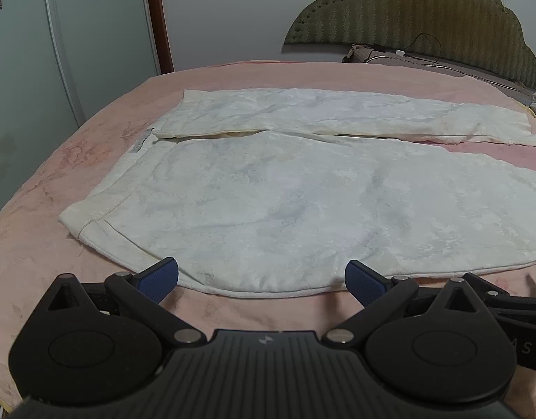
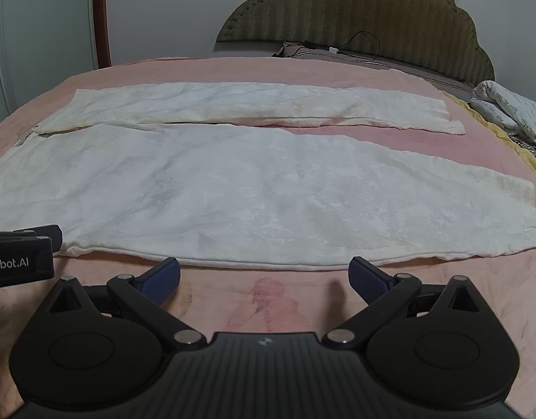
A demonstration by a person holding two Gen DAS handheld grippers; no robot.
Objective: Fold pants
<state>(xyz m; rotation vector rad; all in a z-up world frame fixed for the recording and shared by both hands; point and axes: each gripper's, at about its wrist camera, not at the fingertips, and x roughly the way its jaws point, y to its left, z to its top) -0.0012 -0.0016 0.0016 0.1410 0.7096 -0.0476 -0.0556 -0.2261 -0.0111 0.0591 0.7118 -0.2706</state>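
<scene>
Your left gripper point(image 1: 262, 279) hangs with its jaws spread wide and nothing between them, its blue fingertips point(image 1: 159, 277) just short of the near hem of the pants point(image 1: 268, 202). Your right gripper point(image 2: 264, 277) is likewise spread and empty, its tips over the bare pink blanket point(image 2: 268, 303) close to the same hem, not touching the cloth.

The pants lie flat across the bed, waistband to your left, two legs running to the right: the near leg broad in front of you, the far leg narrower behind it, a strip of blanket showing between them toward the cuffs.

Your left camera alone shows the waistband end, with a small grey tag point(image 1: 142, 139) by the waist. It also catches part of your right gripper at its right edge. Your right camera alone shows both cuffs in full, one rolled bundle of patterned white bedding point(image 2: 508, 110) at the far right, and a yellow edge point(image 2: 491, 122) beside it. It shows your left gripper at its left edge as a black body marked "Robot.AI".

Both cameras show one padded headboard point(image 2: 355, 10), one cable point(image 2: 358, 43) lying before it, and one wardrobe point(image 1: 20, 70) with flower prints at left.
</scene>
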